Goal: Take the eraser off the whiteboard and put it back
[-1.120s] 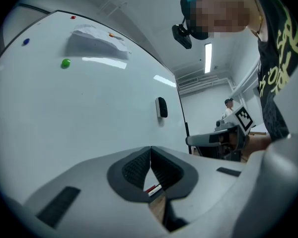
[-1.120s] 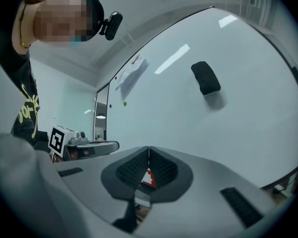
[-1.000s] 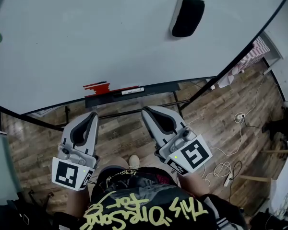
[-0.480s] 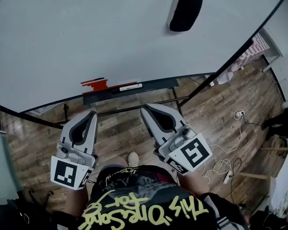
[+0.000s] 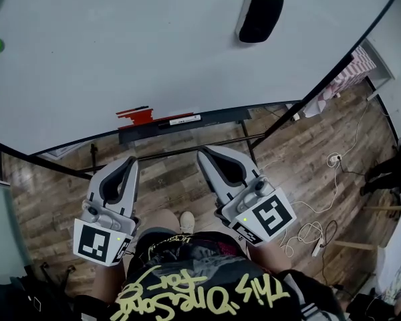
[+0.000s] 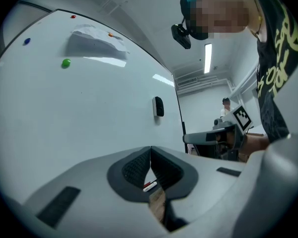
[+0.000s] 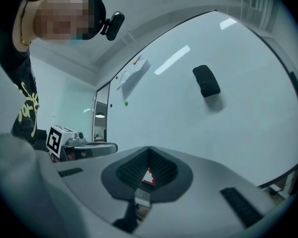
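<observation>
Eraser (image 5: 259,14): upper right, on whiteboard (image 5: 120,59). Left gripper (image 5: 129,160), right gripper (image 5: 203,156): lower centre, jaws pressed together, empty.

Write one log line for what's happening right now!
eraser: on whiteboard, untouched | left tool: shut, empty | right tool: shut, empty | pick: not yet begun

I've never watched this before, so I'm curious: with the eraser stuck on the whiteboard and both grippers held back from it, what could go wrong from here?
The right gripper is shut; if it reaches the eraser without opening, it would likely shove it along the whiteboard or knock it off. A dropped eraser might miss the narrow tray and hit the floor. Loose cables lie on the floor to the person's right, a possible trip.
</observation>
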Demonstrator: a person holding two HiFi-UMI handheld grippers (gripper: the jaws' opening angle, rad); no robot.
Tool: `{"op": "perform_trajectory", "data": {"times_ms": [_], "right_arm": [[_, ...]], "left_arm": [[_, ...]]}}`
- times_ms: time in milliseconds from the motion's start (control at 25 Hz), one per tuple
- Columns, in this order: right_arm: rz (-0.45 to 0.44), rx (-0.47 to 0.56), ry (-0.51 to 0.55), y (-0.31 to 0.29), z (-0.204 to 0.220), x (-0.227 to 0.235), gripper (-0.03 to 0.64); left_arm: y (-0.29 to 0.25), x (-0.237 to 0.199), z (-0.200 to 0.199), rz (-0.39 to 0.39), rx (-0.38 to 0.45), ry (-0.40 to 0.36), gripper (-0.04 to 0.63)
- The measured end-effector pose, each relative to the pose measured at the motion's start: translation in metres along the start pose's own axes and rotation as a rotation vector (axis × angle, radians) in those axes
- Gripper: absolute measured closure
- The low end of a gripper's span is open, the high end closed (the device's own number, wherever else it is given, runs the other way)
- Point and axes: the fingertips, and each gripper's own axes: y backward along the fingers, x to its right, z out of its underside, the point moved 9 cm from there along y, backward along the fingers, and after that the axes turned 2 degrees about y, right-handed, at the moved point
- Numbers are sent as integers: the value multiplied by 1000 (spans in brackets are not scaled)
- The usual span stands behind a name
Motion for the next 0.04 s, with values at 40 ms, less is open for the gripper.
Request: {"op": "perform_trajectory", "data": {"times_ms": [40], "right_arm": [[-1,-2,2,0,0,-1,609]], "left_arm": [[1,1,0,1,0,4,588]]}}
